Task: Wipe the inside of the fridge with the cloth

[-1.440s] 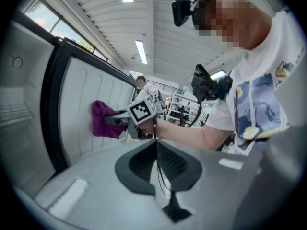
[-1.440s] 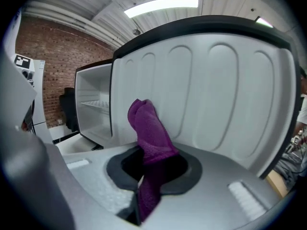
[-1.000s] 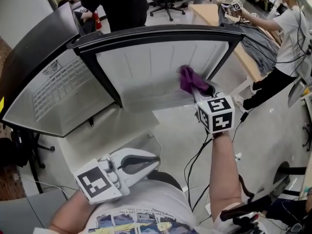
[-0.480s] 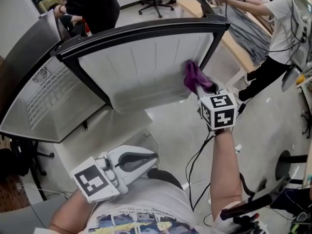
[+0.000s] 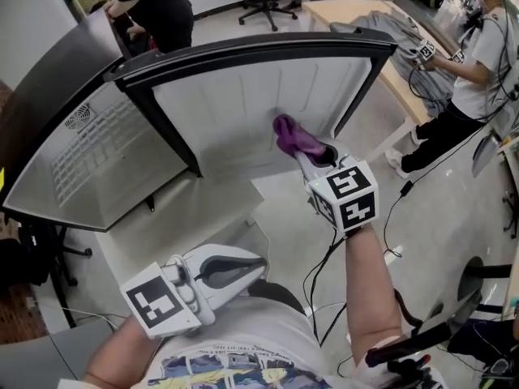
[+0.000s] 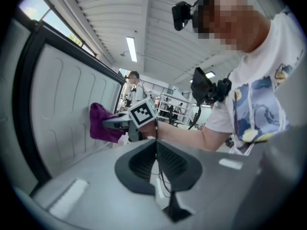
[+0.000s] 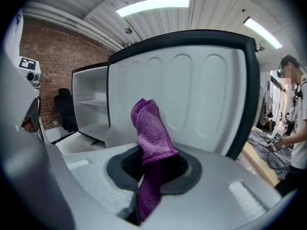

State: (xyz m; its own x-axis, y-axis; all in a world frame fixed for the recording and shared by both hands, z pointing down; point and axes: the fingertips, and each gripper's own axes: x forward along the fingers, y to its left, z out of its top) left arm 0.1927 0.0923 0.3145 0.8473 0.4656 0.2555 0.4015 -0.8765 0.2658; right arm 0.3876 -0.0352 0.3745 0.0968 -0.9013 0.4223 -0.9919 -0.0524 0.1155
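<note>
The right gripper (image 5: pixel 315 156) is clamped on a purple cloth (image 5: pixel 290 135), which the head view places near the lower right edge of the fridge door's white inner liner (image 5: pixel 235 108). The left gripper view shows the cloth against that liner. The left gripper (image 6: pixel 156 150) has its jaws together and empty. Only the right gripper view shows a shelf (image 7: pixel 94 102) inside the open fridge compartment.

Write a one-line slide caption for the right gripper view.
Right claw clamps purple cloth before the white inside of the fridge door.
</note>
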